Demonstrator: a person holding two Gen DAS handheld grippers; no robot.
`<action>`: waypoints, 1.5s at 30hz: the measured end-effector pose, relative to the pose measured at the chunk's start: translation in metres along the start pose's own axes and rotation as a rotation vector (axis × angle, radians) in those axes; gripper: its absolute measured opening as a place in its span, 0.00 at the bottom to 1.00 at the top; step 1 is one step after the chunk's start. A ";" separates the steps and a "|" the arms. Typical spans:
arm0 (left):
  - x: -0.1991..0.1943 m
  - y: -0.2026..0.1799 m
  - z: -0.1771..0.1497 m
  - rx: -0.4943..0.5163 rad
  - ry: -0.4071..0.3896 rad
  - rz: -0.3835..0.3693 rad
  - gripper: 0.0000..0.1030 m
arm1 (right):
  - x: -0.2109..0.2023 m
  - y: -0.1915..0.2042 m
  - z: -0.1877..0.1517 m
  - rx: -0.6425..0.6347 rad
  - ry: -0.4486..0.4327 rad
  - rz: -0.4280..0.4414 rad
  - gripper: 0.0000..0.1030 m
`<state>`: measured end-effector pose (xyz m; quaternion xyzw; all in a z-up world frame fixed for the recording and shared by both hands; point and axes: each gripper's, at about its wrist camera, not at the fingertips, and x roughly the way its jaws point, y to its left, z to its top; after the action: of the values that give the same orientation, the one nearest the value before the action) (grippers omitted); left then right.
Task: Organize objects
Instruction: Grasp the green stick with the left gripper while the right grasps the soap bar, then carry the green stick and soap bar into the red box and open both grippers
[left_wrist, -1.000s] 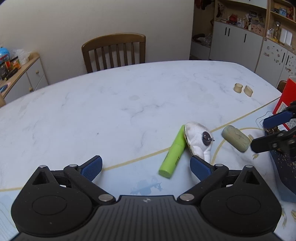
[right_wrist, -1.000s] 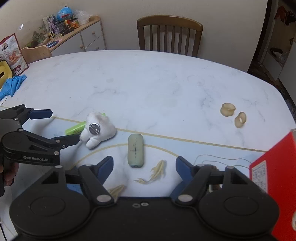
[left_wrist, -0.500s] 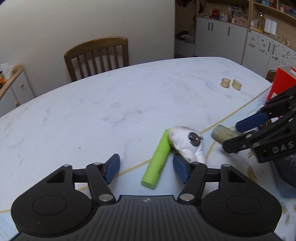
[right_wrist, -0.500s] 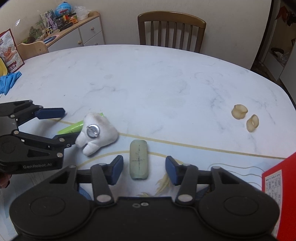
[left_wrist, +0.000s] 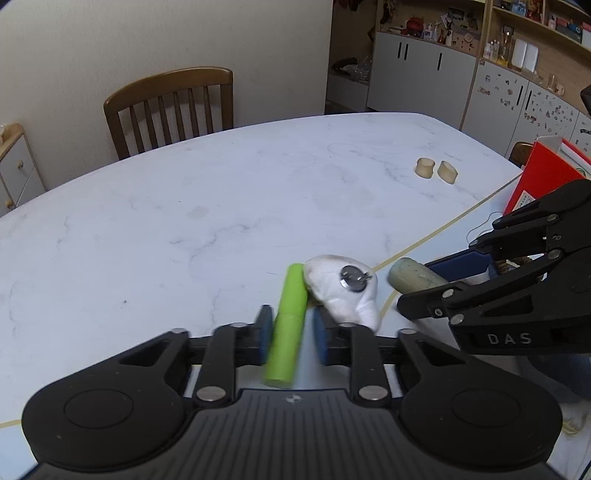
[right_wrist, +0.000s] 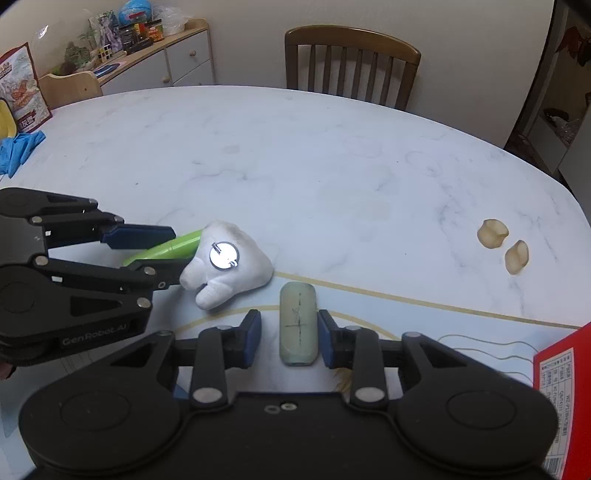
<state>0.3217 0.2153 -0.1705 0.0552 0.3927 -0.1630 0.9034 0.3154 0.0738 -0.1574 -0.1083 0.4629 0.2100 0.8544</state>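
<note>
Green tube lies on the bench, pointing away from me, and my left gripper has a finger on each side of its near half with small gaps showing, so it is not pinched yet. Its far tip touches the white plush. My right gripper sits the same way around the pale block, fingers apart, long side running straight between them.

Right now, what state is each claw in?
Left claw: open, pads straddling the green tube, small gaps showing.
Right claw: open around the pale green block, not clamped.
</note>
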 end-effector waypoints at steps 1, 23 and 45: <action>0.000 0.000 0.001 -0.003 0.003 -0.002 0.17 | 0.000 0.001 0.000 -0.001 -0.001 -0.005 0.26; -0.067 -0.026 -0.005 -0.117 -0.009 0.001 0.16 | -0.066 -0.005 -0.016 0.085 -0.046 0.056 0.19; -0.162 -0.149 0.022 -0.072 -0.065 -0.023 0.16 | -0.207 -0.064 -0.064 0.093 -0.152 0.131 0.19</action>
<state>0.1837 0.1104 -0.0334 0.0126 0.3693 -0.1608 0.9152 0.1975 -0.0603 -0.0200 -0.0219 0.4122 0.2513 0.8755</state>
